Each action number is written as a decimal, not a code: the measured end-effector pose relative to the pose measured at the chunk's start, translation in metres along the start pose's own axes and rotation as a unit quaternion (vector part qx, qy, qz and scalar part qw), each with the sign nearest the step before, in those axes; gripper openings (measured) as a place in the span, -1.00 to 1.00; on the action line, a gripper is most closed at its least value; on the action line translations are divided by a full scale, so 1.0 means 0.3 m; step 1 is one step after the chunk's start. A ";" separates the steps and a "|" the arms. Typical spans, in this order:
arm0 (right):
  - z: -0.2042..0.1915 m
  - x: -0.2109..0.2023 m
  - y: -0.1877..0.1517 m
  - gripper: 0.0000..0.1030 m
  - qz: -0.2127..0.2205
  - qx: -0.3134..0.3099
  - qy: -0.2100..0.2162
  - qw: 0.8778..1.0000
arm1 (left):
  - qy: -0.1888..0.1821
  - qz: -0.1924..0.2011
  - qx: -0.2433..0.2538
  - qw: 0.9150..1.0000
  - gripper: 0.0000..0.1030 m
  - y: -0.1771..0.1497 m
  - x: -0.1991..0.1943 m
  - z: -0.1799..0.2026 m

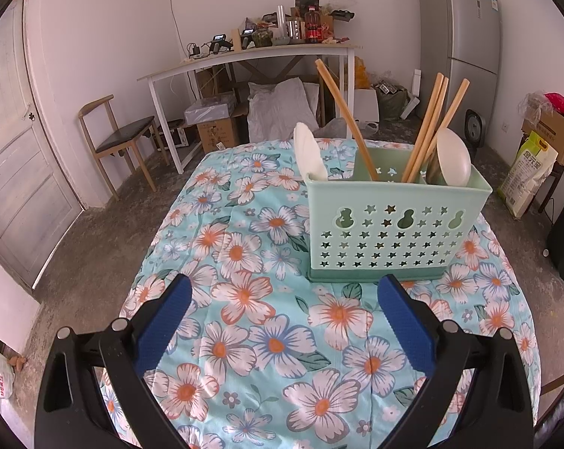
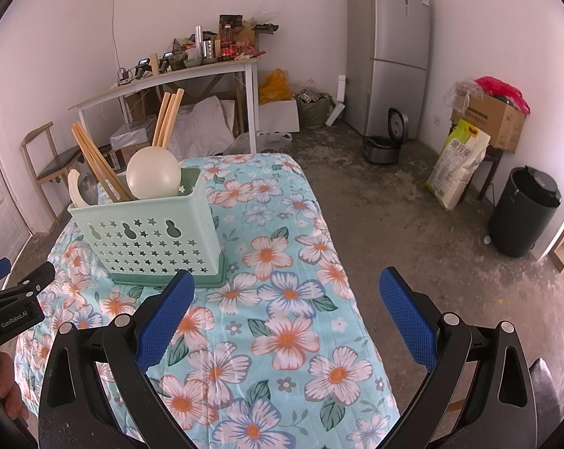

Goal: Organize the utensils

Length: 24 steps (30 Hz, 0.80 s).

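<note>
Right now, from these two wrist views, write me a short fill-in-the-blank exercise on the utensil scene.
1. The chopsticks stand in a pale ____ utensil holder.
2. The holder's front wall is pierced with gourd shapes and small ____.
3. The left gripper and right gripper both hold ____.
4. The tablecloth is printed with ____.

Missing words: green; stars; nothing; flowers

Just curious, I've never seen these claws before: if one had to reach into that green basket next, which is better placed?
Probably the left claw: the green basket stands almost straight ahead of its open fingers. From the right claw it sits off to the left.
</note>
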State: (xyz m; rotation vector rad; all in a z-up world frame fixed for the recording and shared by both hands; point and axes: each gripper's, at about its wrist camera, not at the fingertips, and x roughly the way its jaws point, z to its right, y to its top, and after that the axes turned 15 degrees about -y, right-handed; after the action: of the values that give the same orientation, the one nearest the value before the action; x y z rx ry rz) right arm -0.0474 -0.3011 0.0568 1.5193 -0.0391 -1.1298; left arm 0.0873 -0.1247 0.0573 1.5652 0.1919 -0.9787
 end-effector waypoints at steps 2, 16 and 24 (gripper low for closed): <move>0.000 0.000 0.000 0.85 -0.001 0.000 0.000 1.000 | 0.000 -0.001 0.000 1.000 0.89 0.002 0.001 -0.001; 0.002 -0.003 0.001 0.85 -0.001 0.001 0.000 1.000 | 0.000 -0.002 -0.001 1.000 0.89 -0.010 -0.001 -0.007; 0.002 -0.003 0.001 0.85 -0.001 0.001 0.001 1.000 | 0.000 -0.002 -0.001 1.000 0.89 -0.009 -0.002 -0.009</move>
State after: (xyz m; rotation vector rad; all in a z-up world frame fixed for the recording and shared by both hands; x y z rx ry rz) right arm -0.0480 -0.3010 0.0578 1.5216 -0.0375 -1.1306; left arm 0.0866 -0.1213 0.0554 1.5628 0.1962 -0.9826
